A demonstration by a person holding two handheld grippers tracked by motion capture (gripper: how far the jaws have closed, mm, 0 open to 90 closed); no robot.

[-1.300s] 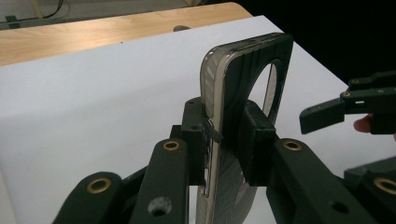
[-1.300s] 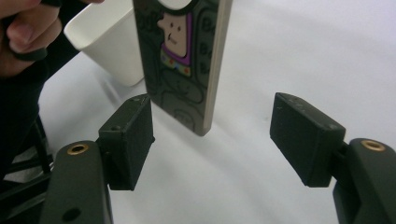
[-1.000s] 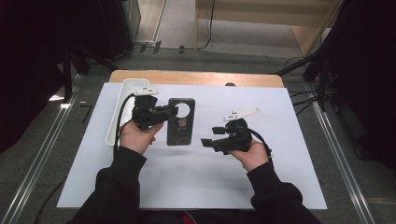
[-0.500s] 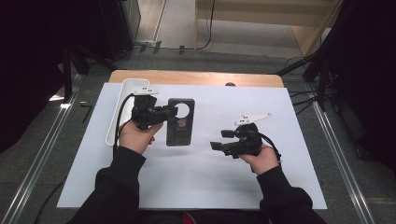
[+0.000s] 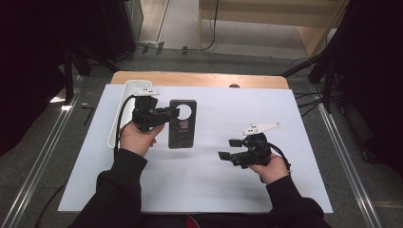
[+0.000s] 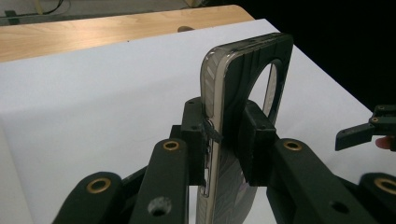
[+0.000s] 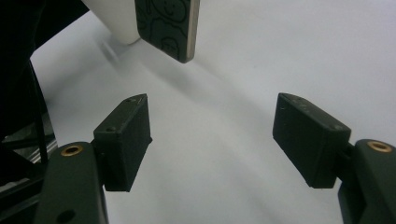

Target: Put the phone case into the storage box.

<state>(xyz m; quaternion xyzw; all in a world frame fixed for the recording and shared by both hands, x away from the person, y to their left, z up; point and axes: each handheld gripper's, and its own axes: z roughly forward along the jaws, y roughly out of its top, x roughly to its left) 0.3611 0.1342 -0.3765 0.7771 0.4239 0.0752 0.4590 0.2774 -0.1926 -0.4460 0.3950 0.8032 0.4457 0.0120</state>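
Observation:
A phone in a black case with a round hole (image 5: 183, 124) is held above the white sheet, gripped at its left edge by my left gripper (image 5: 174, 113). In the left gripper view the phone (image 6: 243, 93) stands edge-on, its silver rim showing, and the left gripper (image 6: 226, 140) is shut on it. My right gripper (image 5: 226, 148) hovers to the right of the phone, apart from it, pointing left with its jaws wide open. In the right gripper view the right gripper (image 7: 212, 135) has nothing between its pads, and the phone's lower end (image 7: 168, 28) hangs ahead of it.
A white tray (image 5: 121, 114) lies along the sheet's left side, behind my left hand. The white sheet (image 5: 285, 118) covers a wooden table (image 5: 199, 78). Metal rails run along the floor on both sides. The right gripper's jaw tip (image 6: 359, 135) appears in the left gripper view.
My right gripper has drawn away from the phone, moving right and toward the person. The left gripper still holds the phone in the same place.

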